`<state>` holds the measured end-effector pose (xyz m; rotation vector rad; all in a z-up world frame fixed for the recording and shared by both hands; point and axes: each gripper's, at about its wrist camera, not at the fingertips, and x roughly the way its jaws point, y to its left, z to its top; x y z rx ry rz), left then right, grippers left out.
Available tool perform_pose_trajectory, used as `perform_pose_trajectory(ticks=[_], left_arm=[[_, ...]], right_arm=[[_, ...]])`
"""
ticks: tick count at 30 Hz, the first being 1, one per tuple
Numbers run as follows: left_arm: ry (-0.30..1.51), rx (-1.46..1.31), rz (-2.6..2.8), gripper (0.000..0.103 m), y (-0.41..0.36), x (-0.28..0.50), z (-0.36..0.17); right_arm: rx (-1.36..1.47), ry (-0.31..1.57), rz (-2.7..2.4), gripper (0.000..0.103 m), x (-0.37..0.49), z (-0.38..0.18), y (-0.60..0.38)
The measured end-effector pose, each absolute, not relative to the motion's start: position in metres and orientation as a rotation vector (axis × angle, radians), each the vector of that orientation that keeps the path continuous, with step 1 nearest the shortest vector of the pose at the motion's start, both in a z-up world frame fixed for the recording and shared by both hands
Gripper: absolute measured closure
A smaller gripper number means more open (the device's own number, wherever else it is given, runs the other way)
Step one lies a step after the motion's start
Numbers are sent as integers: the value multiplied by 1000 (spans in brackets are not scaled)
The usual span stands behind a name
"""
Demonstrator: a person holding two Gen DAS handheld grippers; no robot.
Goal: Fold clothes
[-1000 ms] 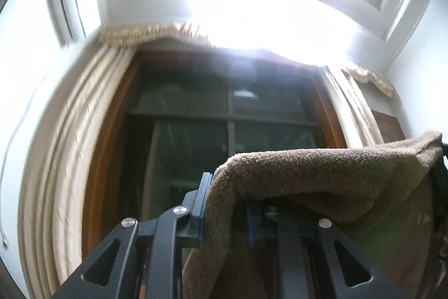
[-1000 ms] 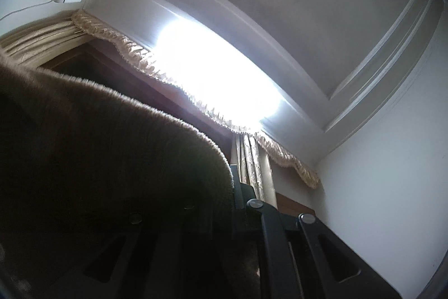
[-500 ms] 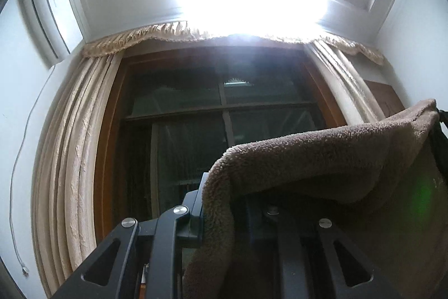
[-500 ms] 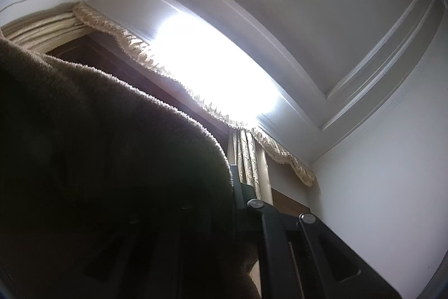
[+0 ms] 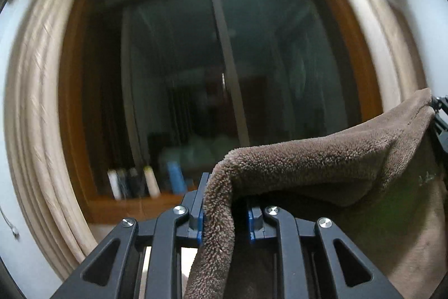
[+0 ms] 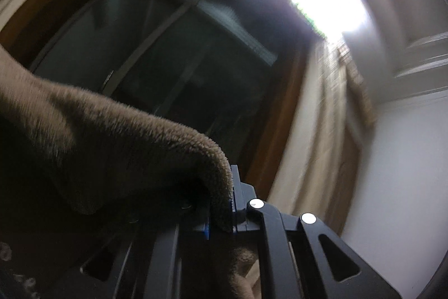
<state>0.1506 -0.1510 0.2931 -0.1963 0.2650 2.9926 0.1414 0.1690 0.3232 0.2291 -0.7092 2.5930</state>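
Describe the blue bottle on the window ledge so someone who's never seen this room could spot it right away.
Find the big dark window with the wooden frame between the cream curtains. Along its bottom ledge stands a blurred row of bottles. The blue bottle is at the right end; it is the only blue one, the others looking white or dark.

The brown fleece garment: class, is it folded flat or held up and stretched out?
Held up, not folded: the brown fleece garment spans between the left gripper and the right gripper, each pinching its top edge.
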Motion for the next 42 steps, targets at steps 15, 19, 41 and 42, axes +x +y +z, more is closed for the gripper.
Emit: perform_pose_trajectory(ticks=[15, 19, 41, 42], left_arm=[[288, -972, 2863, 81, -129, -60, 128], [330, -1176, 2802, 81, -121, -96, 91], [115, -1478, 2731, 46, -143, -95, 69], [124, -1467, 2737, 46, -142, -90, 74]], right_arm=[[-595, -817, 2716, 93, -58, 164, 179], [-899, -740, 2772, 83, -91, 122, 188], [-1150, -450, 2901, 38, -75, 137, 218], [-1152, -440, 2909, 38, -71, 142, 220]])
